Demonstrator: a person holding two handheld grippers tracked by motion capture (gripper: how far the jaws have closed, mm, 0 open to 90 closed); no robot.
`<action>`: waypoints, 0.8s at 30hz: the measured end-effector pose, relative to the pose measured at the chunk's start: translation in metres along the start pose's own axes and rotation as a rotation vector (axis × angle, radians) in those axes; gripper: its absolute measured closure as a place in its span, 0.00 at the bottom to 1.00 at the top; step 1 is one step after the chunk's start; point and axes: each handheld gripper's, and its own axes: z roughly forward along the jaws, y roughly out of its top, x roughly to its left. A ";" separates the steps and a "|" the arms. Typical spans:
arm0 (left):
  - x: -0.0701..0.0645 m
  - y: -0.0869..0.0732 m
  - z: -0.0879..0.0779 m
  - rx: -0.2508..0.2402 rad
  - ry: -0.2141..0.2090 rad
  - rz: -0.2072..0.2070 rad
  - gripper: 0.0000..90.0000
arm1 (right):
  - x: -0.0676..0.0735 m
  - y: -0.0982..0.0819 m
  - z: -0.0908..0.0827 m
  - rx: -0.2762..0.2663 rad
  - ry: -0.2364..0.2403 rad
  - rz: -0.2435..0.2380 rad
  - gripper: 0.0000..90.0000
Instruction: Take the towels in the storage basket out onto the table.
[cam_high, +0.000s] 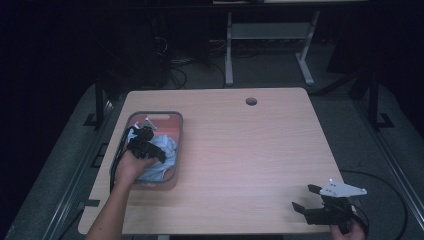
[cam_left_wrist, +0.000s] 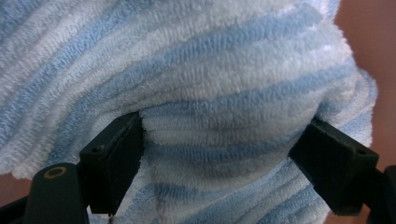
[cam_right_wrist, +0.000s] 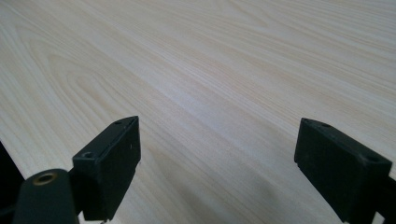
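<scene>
Clearly the work is at an early stage: the striped towel (cam_high: 159, 157) lies bunched inside the basket (cam_high: 178, 131) at the left of the high view, on the worktop (cam_high: 250, 150), and nothing of it has been lifted out. The left gripper (cam_high: 145, 131) is down in the basket, and in the left gripper view its fingers (cam_left_wrist: 114, 158) stand wide apart with a thick fold of the blue-and-white terry pushed between them; the cloth touches the inner faces of both, yet the fingers have not closed on it, so this reads as the moment just before a pinch rather than a grip. At the lower right of the high view the right gripper (cam_high: 306, 197) hangs over the near edge of the worktop, well apart from the basket, and the right gripper view shows its fingers (cam_right_wrist: 112, 161) spread open over bare wood grain, holding nothing. What seems done, then, is only the reach into the basket and the seating of a fold between the left fingers. What seems left is nearly everything: closing on the fold, drawing the towel clear of the basket's rim, and bringing it onto the open wood in the middle of the frame, where the idle right gripper could take a second hold.
</scene>
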 end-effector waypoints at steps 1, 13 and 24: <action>-0.001 0.000 0.002 0.005 0.008 0.006 0.23 | 0.000 0.000 0.000 0.001 0.002 0.000 0.16; -0.002 0.003 0.005 0.013 0.050 0.003 0.39 | 0.002 0.001 0.001 0.007 0.008 -0.007 0.16; 0.005 0.003 0.002 -0.003 0.043 -0.002 0.58 | 0.003 0.000 0.000 0.002 0.006 -0.014 0.16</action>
